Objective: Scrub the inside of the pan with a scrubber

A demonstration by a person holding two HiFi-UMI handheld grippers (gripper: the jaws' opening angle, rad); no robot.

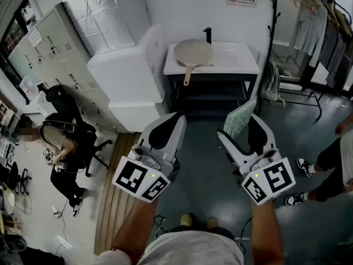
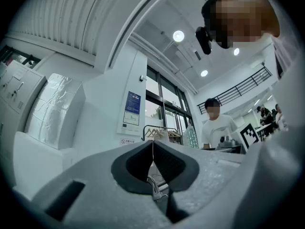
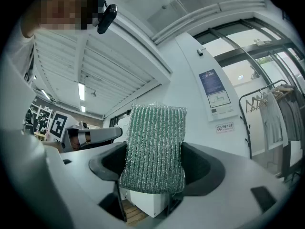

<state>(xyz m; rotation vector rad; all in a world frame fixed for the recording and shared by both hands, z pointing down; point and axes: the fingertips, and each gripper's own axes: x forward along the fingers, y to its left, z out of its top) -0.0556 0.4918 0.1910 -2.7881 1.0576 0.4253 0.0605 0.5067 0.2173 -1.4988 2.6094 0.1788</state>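
Nearest the camera, the person holds both tools out in front at about waist level, tipped a little upward. The left gripper [image 1: 175, 118] has its jaws pressed flat together with nothing between them, and its own view shows the dark pads meeting along a thin seam. The right gripper [image 1: 240, 128] is clamped on the scrubber [image 1: 240, 118], a green, ribbed, glittery pad that stands upright and sticks out well above the jaws. Past the grippers is a stretch of dark floor. Beyond it stands a white counter [image 1: 234, 66] with a black tap [image 1: 207, 35] at the back. The pan [image 1: 193, 53] lies on the counter's left part, open side up, with its handle pointing toward the person over the front edge. The pan is well apart from both grippers, so this looks like the approach: scrubber in hand, scrubbing not yet begun. The next move probably calls for stepping up to the counter, then tipping the right gripper downward so the pad's broad face meets the inside of the pan. The left gripper would likely need to open and take the handle, since otherwise the pan may slide under the rubbing.
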